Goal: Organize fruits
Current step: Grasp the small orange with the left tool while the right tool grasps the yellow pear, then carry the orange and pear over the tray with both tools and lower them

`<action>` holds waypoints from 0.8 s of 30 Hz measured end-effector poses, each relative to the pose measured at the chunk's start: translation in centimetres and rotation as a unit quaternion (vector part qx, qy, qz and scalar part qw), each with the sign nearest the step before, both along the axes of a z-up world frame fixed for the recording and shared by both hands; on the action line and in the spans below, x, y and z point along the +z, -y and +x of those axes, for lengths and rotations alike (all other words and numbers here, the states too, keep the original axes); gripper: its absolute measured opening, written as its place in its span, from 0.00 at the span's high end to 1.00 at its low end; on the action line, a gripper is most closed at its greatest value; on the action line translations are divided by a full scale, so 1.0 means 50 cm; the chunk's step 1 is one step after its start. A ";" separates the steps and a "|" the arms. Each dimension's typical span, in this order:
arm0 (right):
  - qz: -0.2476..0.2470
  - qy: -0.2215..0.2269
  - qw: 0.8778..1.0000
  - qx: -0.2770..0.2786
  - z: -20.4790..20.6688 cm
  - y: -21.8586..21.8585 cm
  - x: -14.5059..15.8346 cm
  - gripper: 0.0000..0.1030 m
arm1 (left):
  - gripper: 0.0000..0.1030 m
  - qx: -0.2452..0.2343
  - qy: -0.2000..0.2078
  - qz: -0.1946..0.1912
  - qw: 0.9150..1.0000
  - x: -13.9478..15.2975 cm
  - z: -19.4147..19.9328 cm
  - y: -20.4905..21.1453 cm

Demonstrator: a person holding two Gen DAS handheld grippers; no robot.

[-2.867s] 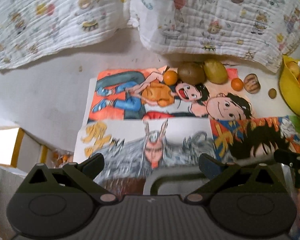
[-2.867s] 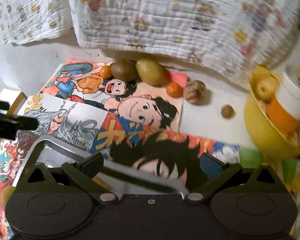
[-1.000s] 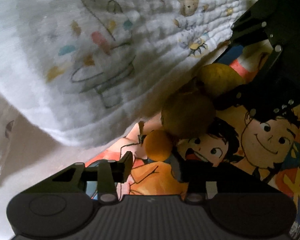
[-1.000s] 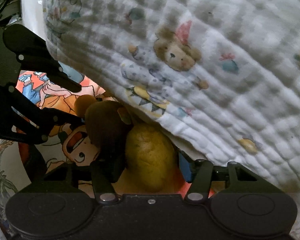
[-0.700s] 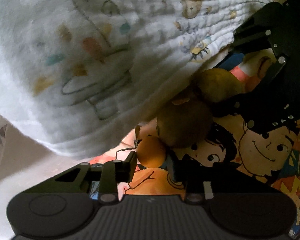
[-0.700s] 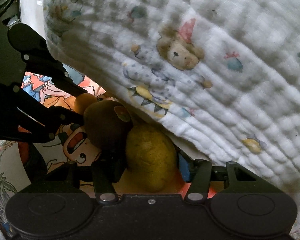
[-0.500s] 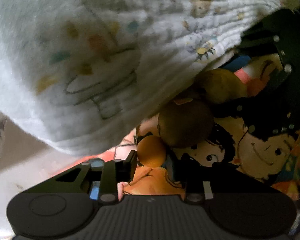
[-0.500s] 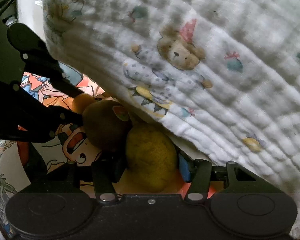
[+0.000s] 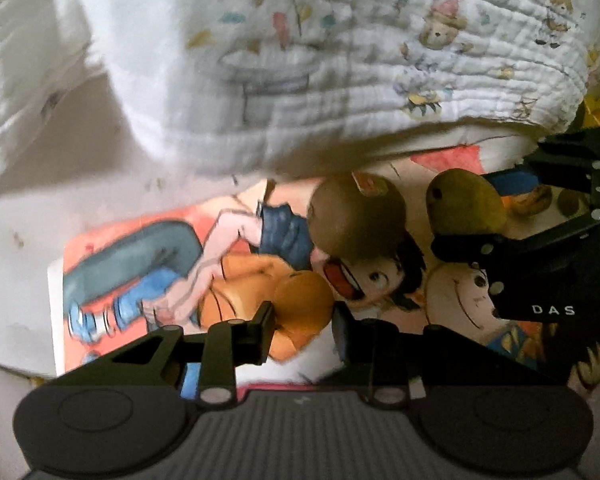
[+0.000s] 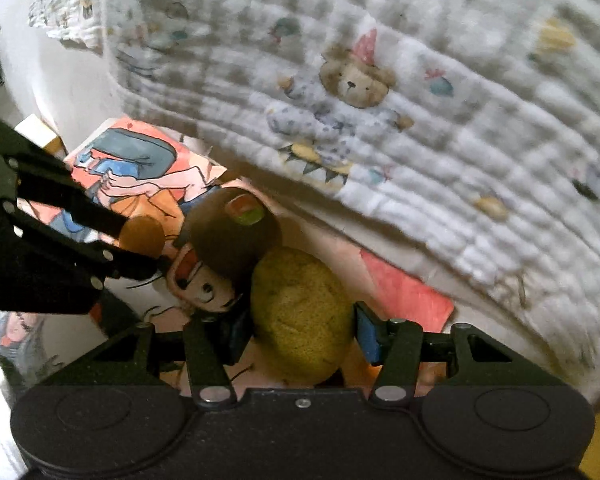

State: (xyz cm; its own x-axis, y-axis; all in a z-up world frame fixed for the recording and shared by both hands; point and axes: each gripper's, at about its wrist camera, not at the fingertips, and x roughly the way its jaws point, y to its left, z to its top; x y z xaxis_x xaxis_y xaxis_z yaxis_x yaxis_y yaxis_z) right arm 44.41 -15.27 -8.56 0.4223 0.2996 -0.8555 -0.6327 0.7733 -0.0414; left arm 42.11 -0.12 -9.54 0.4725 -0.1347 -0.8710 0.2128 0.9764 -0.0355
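White surface w/ bright cartoon posters (image 9: 148, 240) laid flat and a printed muslin cloth (image 9: 340, 80) draped at the far side, hem hanging just above the fruit. Left wrist view: left gripper (image 9: 302, 316) had narrowed round the small orange (image 9: 300, 312), a finger at each side, seemingly gripping; whether the fruit was clear of the poster I couldn't tell. Far of it sat the brown kiwi (image 9: 356, 224) w/ a sticker, and to the right the yellow-green pear-like fruit (image 9: 466, 210), which the right gripper (image 9: 512, 216) was holding. Right wrist view: right gripper (image 10: 302, 332) was closed onto the yellow-green fruit (image 10: 302, 316), blue pads pressing both sides; kiwi (image 10: 230, 232) touched it at far left, orange (image 10: 142, 234) sat in the left tool's fingers beyond. Risks, as I judged: pulling the yellow-green fruit away could roll the kiwi, since they touched; the round orange could squirt out of a shallow pinch; the two tools worked near each other and might knock; the low cloth hem could snag a finger on lifting.
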 end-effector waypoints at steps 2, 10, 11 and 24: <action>0.003 -0.002 1.000 -0.006 -0.019 0.006 0.004 0.46 | 0.67 0.007 -0.003 -0.008 1.000 0.000 -0.016 -0.003; 0.015 -0.001 1.000 -0.026 -0.124 0.009 0.044 0.46 | 0.68 0.020 0.002 -0.038 0.999 0.032 -0.126 -0.025; 0.017 -0.001 0.999 -0.027 -0.136 0.012 0.050 0.46 | 0.68 0.020 0.003 -0.042 0.999 0.036 -0.141 -0.026; 0.005 -0.007 1.000 -0.026 -0.297 0.007 0.086 0.46 | 0.68 0.006 0.008 -0.053 0.999 0.077 -0.332 -0.046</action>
